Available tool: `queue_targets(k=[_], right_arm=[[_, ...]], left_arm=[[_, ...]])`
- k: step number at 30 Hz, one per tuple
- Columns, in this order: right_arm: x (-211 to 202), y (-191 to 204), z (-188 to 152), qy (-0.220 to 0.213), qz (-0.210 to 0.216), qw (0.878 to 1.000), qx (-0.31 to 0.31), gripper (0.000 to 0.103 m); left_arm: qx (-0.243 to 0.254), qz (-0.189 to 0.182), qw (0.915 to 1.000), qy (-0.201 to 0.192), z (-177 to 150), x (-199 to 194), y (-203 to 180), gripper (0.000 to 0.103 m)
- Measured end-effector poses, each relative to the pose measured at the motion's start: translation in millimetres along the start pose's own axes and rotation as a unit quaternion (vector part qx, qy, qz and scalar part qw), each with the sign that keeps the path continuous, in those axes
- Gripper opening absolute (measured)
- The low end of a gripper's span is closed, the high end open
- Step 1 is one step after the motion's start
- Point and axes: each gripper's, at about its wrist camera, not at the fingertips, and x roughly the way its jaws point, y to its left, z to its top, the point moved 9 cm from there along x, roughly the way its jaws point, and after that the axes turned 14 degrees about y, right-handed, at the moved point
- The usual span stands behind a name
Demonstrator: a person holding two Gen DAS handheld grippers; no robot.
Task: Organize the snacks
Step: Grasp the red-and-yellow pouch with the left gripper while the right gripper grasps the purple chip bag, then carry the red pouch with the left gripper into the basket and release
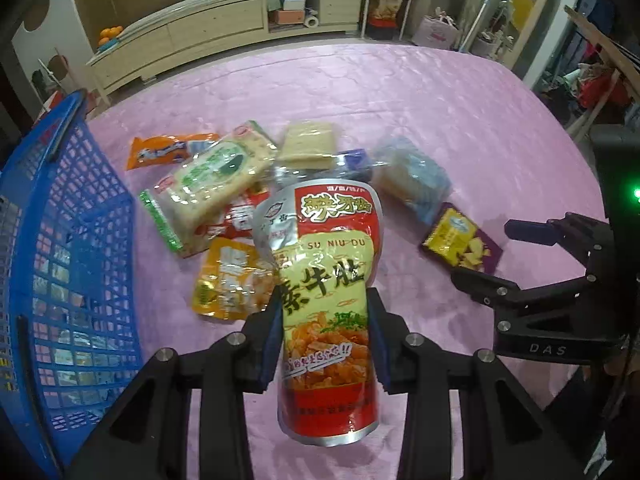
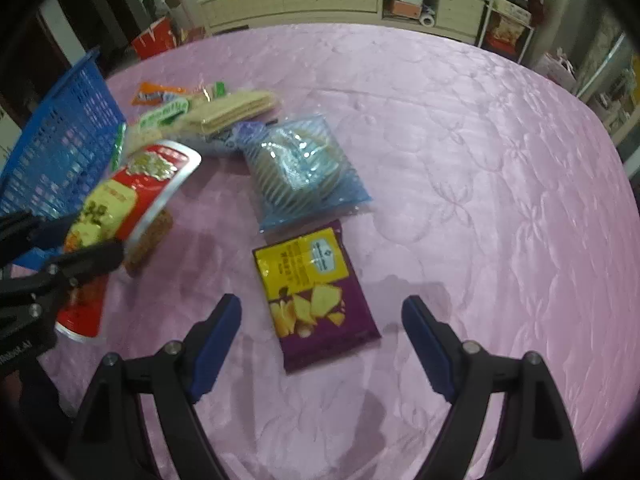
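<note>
Red snack pouch [image 1: 326,304] clamped in left gripper [image 1: 326,340] (blue basket [image 1: 68,216] beside).

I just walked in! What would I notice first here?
A big red and yellow snack bag pinched in the left gripper, above the pink cloth. A blue basket stands at the left. The open right gripper hovers over a purple and yellow chip packet.

Glossy foil pouch [image 1: 328,280]; shiny quilted pink cloth [image 1: 440,120].
</note>
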Motion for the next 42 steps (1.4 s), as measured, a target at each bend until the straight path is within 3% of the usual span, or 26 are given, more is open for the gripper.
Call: queue_targets(k=[5,14,18,23,35,42], right_arm=[[16.8,2.8,7.9,0.019,-0.019,1.0,-0.012,0.086],[24.2,9.2,20.7,0.013,-0.033,0.999,-0.027,0.084],[17.9,8.4,16.4,0.003,-0.029,0.999,-0.036,0.054],[11.6,6.6,8.0,0.004,-0.025,0.999,-0.029,0.054],[-76.0,55.4,-3.6,-0.06,0.005,0.998,-0.033,0.054],[-127.8,90.4,-1.0,-0.104,0.015,0.993,-0.046,0.054]], left_arm=[[-0.006,-0.002,1.0,0.007,-1.5,-0.3,2.6,0.035],[-0.008,0.0,0.9999,0.006,2.4,5.8,3.8,0.035],[-0.005,-0.001,1.0,0.006,0.2,6.8,0.6,0.035],[-0.005,-0.005,1.0,-0.004,-4.3,0.1,-0.1,0.035],[-0.022,-0.015,0.9971,-0.072,-24.9,-78.1,20.6,0.035],[-0.027,-0.001,0.9936,-0.11,-45.1,-125.1,45.3,0.035]])
